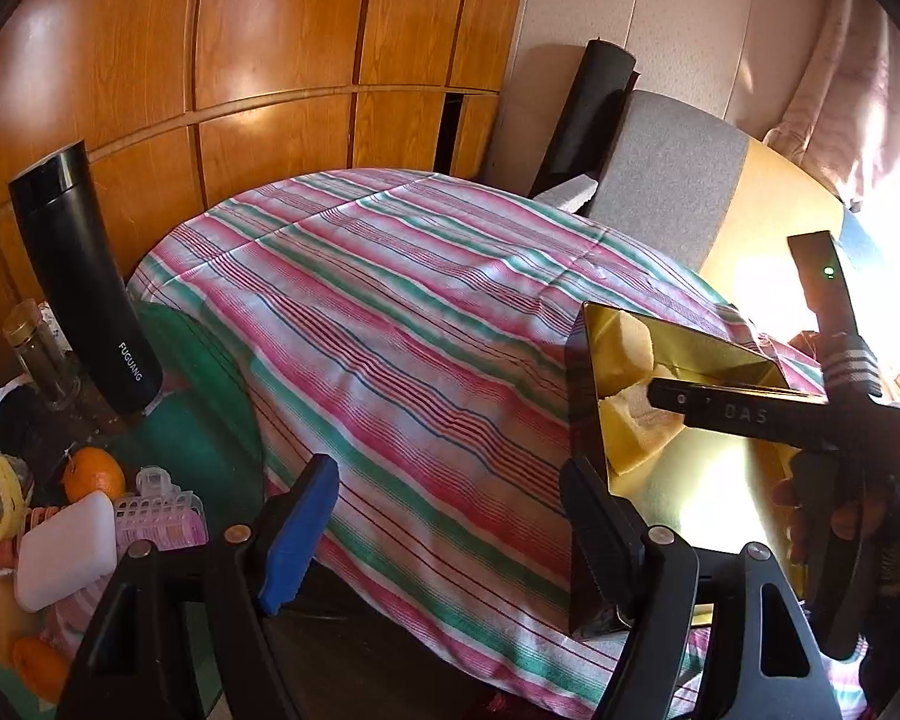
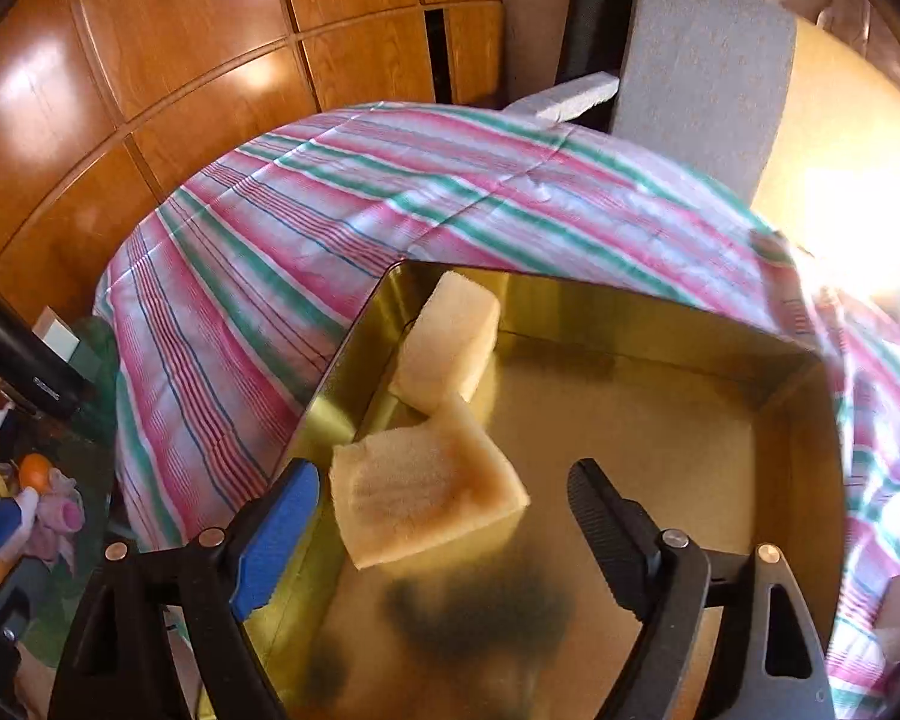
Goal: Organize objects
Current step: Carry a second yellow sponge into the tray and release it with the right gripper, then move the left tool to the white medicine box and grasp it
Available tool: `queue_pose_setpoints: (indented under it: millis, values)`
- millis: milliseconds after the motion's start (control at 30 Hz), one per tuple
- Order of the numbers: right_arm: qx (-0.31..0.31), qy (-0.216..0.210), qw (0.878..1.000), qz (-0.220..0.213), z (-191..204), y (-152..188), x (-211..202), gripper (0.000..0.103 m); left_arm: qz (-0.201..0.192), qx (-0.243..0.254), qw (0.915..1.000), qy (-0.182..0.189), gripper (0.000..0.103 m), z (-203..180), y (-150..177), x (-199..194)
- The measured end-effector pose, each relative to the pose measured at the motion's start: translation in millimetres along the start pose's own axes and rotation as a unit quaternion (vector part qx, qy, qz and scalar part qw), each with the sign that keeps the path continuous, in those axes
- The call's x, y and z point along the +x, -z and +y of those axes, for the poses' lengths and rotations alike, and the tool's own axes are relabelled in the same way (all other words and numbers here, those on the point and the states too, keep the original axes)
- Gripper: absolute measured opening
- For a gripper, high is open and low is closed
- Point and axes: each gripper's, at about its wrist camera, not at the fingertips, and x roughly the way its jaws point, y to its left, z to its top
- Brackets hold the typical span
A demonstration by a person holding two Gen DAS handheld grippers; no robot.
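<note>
- Left wrist view: the left gripper [image 1: 444,531] is standing spread, with nothing between its blue pad and its black pad; its black finger is sitting right at the near corner of the gold tin [image 1: 588,420], but whether it is touching the wall cannot be told.
- The gold tin is resting on the striped cloth [image 1: 390,312], and two pieces of sponge [image 1: 630,354] are already lying inside it, against its left wall.
- The right gripper [image 1: 750,414] is reaching over the gold tin from the right, held in a person's hand [image 1: 822,510]; its spread is not readable from this angle.
- Well to the left of the gold tin, off the cloth, a pile is still waiting: a black flask [image 1: 84,282], a glass jar [image 1: 36,354], an orange [image 1: 93,474], a white case [image 1: 66,552] and a pink basket [image 1: 162,516].
- Right wrist view: the right gripper [image 2: 444,525] is hanging wide open above the gold tin [image 2: 810,480], gripping nothing.
- The near sponge [image 2: 426,486] is lying tilted just beyond the fingertips, free of both pads, and the far sponge [image 2: 450,342] is leaning in the tin's far left corner.
- Judging by this, two items are sorted, most of the tin's floor is bare, and the left-hand pile looks like the remaining work.
</note>
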Motion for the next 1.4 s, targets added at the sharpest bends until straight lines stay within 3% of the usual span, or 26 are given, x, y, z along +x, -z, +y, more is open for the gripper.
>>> queue_pose_setpoints:
  millis: [233,567,767,933,1067,1167,1400]
  values:
    - [-0.024,0.075,0.995,-0.061,2,24,-47,0.087,-0.001,0.010,0.9999,0.006,0.077,-12,-1,-2]
    - [-0.024,0.120,0.988,-0.096,-28,64,-92,0.087,-0.006,0.063,0.9977,0.025,0.078,-56,3,-13]
    - [0.016,0.146,0.984,-0.101,-77,99,-120,0.087,-0.005,0.115,0.9914,0.061,0.078,-99,6,-16]
    - [0.071,0.191,0.974,-0.099,-142,134,-151,0.087,-0.003,0.172,0.9796,0.103,0.078,-147,11,-20]
    - [0.129,0.235,0.959,-0.092,-206,164,-180,0.087,0.002,0.220,0.9657,0.138,0.078,-190,19,-23]
    - [0.187,0.269,0.940,-0.093,-261,188,-204,0.087,0.009,0.251,0.9539,0.164,0.078,-224,25,-24]
    - [0.340,0.325,0.873,-0.132,-362,255,-247,0.087,0.025,0.333,0.9162,0.222,0.093,-316,43,-26]
